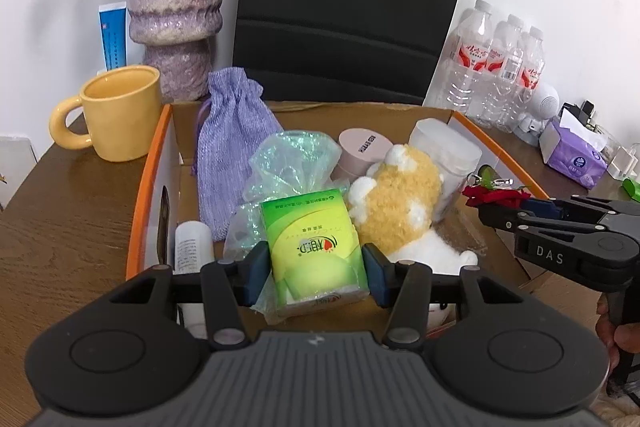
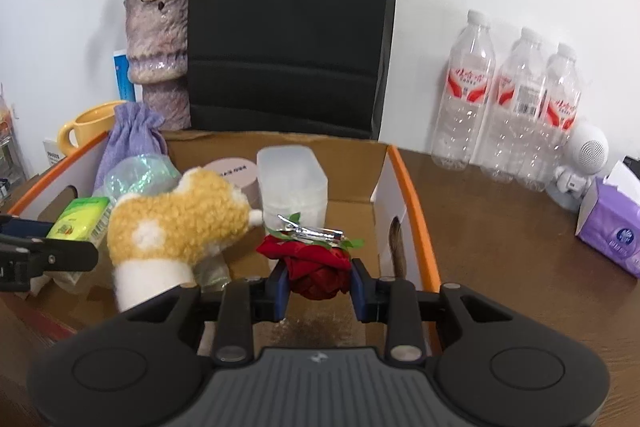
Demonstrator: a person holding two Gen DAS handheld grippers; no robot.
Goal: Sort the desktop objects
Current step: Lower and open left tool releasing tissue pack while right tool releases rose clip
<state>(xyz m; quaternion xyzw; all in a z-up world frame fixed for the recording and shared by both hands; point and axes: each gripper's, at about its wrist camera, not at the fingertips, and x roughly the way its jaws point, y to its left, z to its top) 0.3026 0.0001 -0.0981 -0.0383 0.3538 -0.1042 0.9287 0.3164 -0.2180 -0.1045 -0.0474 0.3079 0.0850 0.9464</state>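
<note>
- Landmark: the orange-rimmed cardboard box (image 1: 149, 163) on the brown wooden desk (image 1: 68, 211); all places are given from it.
- Left of the box: one yellow ceramic mug (image 1: 116, 111), not yet sorted.
- Inside: one lilac knitted drawstring pouch (image 1: 234, 147), one crinkled green plastic bag (image 1: 288, 163), one pink round tin (image 1: 362, 151), one yellow-and-white plush toy (image 1: 400, 195) and one frosted plastic tub (image 2: 292, 183).
- Left gripper (image 1: 316, 271) holds one green tissue pack (image 1: 312, 239) over the box's near side.
- Right gripper (image 2: 320, 285) is clamped on one red fabric rose hair clip (image 2: 320, 263), above the box's right half.
- Right of the box: three clear water bottles (image 2: 516, 107) and one purple tissue pack (image 2: 612, 227).
- Judgement: sorting looks well along; both held items await release.
</note>
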